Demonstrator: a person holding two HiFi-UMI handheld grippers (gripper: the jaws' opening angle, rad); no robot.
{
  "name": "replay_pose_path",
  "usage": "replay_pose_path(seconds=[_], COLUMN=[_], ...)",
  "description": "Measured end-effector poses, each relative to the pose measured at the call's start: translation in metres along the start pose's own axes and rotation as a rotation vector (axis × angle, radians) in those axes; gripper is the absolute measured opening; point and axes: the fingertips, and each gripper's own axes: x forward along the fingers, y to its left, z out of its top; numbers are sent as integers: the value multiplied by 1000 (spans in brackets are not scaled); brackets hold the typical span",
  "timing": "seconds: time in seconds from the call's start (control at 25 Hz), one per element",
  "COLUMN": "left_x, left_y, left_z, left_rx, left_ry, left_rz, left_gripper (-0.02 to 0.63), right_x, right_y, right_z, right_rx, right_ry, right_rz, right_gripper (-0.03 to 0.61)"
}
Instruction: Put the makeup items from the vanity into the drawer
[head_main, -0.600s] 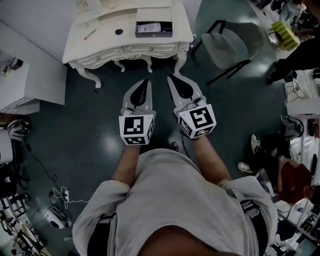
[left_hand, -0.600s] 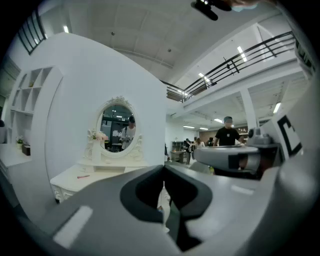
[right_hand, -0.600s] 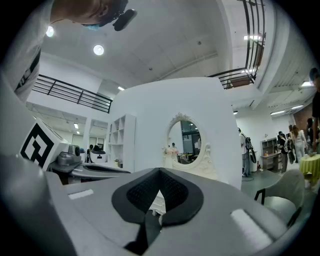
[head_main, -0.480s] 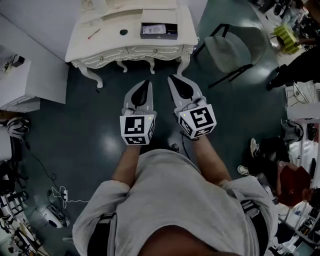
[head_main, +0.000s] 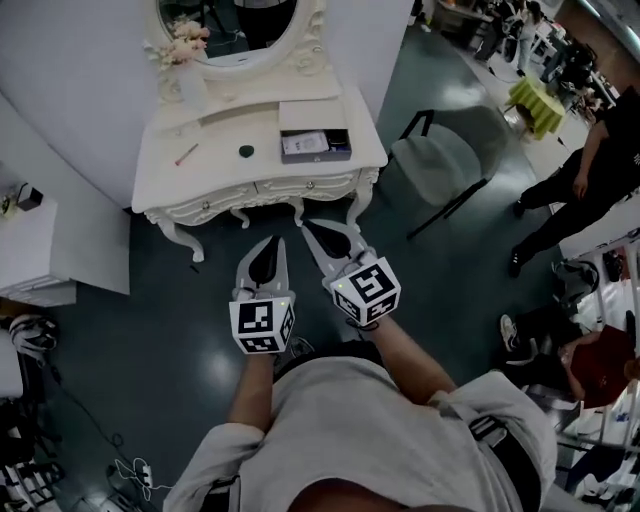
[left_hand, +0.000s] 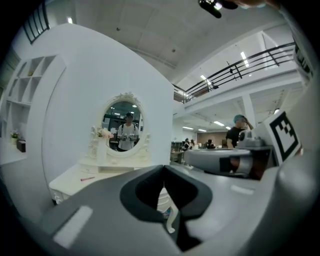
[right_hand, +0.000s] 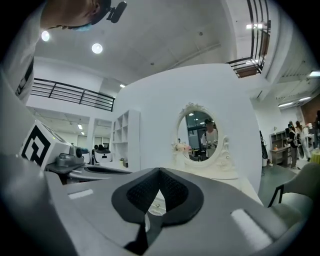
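While the vanity (head_main: 215, 175) stands ahead, a chair (head_main: 450, 165) sits beside it; mirror (head_main: 240, 25) above.

Open floor (head_main: 170, 300) before vanity (head_main: 215, 165), chair (head_main: 450, 165) rightward

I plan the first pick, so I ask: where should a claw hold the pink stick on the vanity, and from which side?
Probably its middle, from above, jaws across its length. The pink stick lies flat and slanted on the left part of the vanity, with bare top around it, so the left claw seems nearer.
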Motion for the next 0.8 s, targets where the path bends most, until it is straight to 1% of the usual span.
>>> replay_pose_path(seconds=[0.12, 0.2, 0.32, 0.52, 0.64, 0.8], left_x=[6, 11, 29, 37, 57, 92], left_y=[21, 28, 47, 84, 114, 149], left_z=[5, 6, 2, -9, -9, -8], left_rx=[-21, -19, -26, -36, -27, -17], left_ry=[0, 2, 3, 41, 53, 87], left_rz=[8, 4, -4, 52, 80, 104], left_gripper=[3, 3, 3, 3, 3, 3], right_x=[15, 23, 49, 86, 124, 167], right_y=[2, 1, -7, -3, -15, -38], right_z=[4, 3, -2, -10, -12, -13], right_rx=[-1, -3, -9, 1, 9, 24], right_ry=[8, 19, 31, 44, 47, 60], right_rz=[1, 4, 0, 53, 76, 83], right_gripper=[0, 0, 0, 0, 0, 0])
